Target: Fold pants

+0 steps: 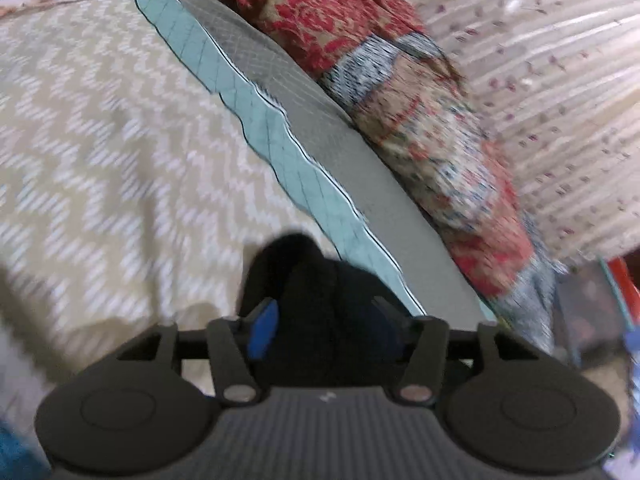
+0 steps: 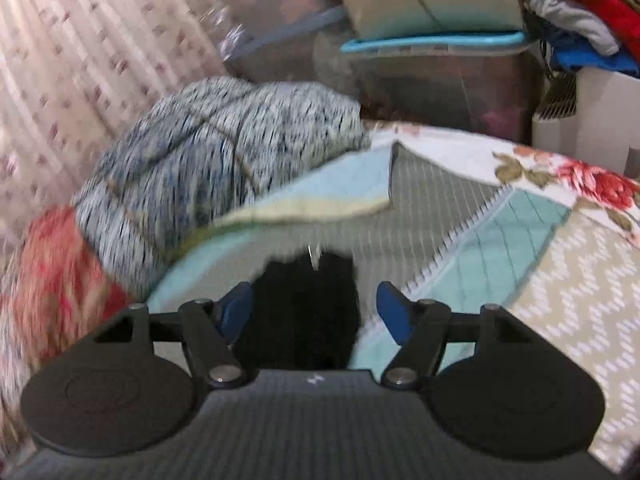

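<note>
The pants are black cloth. In the left wrist view a bunch of the black pants sits between the blue pads of my left gripper, which is shut on it, above a patterned bedspread. In the right wrist view a fold of the black pants lies between the blue fingers of my right gripper; the fingers stand apart, the left one against the cloth, the right one clear of it. Both views are motion-blurred.
The bed carries a zigzag beige, teal and grey quilt. A red and blue patterned blanket roll lies along the bed's edge, also in the right wrist view. A curtain hangs behind. Plastic storage boxes and stacked clothes stand beyond the bed.
</note>
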Motion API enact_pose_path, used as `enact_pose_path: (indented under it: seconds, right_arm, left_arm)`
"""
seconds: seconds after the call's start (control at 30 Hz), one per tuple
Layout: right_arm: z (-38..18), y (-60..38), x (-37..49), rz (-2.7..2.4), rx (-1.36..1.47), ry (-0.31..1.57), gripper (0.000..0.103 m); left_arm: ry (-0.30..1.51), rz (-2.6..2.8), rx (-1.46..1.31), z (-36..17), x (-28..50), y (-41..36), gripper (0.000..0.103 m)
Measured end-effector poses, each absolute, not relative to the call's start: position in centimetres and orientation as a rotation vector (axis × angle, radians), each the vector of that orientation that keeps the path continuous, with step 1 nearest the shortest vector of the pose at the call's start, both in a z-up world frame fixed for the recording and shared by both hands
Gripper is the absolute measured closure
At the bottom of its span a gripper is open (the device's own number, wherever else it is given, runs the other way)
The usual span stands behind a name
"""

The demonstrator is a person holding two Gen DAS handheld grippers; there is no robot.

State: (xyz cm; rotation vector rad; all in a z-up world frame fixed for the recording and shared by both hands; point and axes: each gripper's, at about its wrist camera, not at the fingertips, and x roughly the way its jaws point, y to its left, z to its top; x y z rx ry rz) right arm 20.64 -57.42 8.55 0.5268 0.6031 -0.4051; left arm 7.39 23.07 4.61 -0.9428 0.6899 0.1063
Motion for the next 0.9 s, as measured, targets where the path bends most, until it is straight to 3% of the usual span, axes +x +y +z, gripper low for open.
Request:
enact_pose_path:
  seconds: [0.2, 0.27, 0.4, 0.53, 0.6, 0.67, 0.9]
  right_arm:
    - [7.2, -53.5, 11.8, -0.203, 0.578, 0.676, 0.032]
    - [7.7, -50.6, 9.3, -0.105, 0.569, 0.685, 0.032]
    - [8.7, -45.8, 3.2, 0.035, 0.5, 0.665, 0.033]
    - [9.6, -43.6, -2.0, 0.045, 0.441, 0.667, 0.033]
    - [9.9, -43.2, -4.1, 0.026, 0.434, 0.678, 0.033]
    - [9.9, -43.2, -5.5, -0.01, 0.437, 0.694, 0.033]
    - [8.9, -48.0, -9.7, -0.252, 0.49, 0.684, 0.033]
  left_arm:
    - [0.772, 0.053, -0.89, 6.0, -0.1, 20.6, 0.034]
    - [0.814, 0.042, -0.924, 5.6, -1.6, 19.5, 0.017]
    - [0.911, 0.011, -1.006, 3.2, -3.0, 17.4, 0.009]
    - [0.983, -0.039, -1.2, 0.0, -2.5, 16.1, 0.008]
    - [0.975, -0.043, -1.234, -0.9, -1.7, 15.4, 0.02]
    - [0.999, -0.054, -1.222, -1.5, -0.8, 14.6, 0.096]
    - [0.857, -0.023, -1.167, 3.5, -6.3, 18.9, 0.096]
